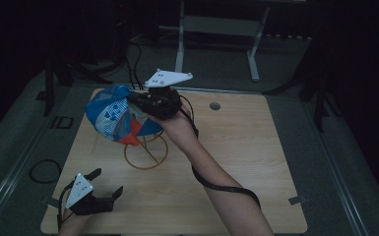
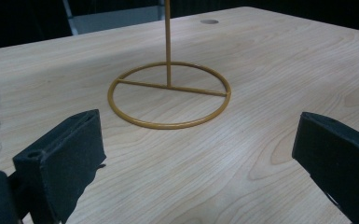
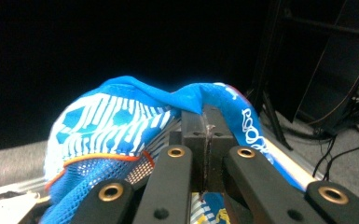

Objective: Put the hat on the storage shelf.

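A: High view first. Right gripper (image 1: pixel 140 96) is up over the far left part of the table (image 1: pixel 256 162), pinched on a blue cap (image 1: pixel 115 118). Cap has white print, an orange bit at the bottom edge.

B: Cap touching the table?

A: No, it hangs in the air above the stand (image 1: pixel 145 152). Stand is a yellow wire ring base with a thin post going up under the cap. Can't tell if the cap touches the post; the cloth hides its top.

B: Jaw state on the right?

A: Right gripper view: the two black jaws are pressed together with blue fabric caught at the tips, cap (image 3: pixel 121 121) bulging out to the left of them. Mesh panel with orange trim shows low left.

B: Left one?

A: Left gripper (image 1: pixel 106 182) sits low near the table's near left corner, jaws spread wide, nothing between them. Grey plate on top, hand just coming in from the bottom edge.

B: What does its camera see?

A: Left gripper view: both jaws far apart at the bottom corners, stand (image 2: pixel 170 93) straight ahead between them on bare wood, well apart from the jaws. Ring with one crossbar, post rising from the bar out of frame. Round hole (image 2: pixel 209 22) in the tabletop farther back.

B: Cable?

A: Black cable runs along the right forearm, loops off near the elbow.
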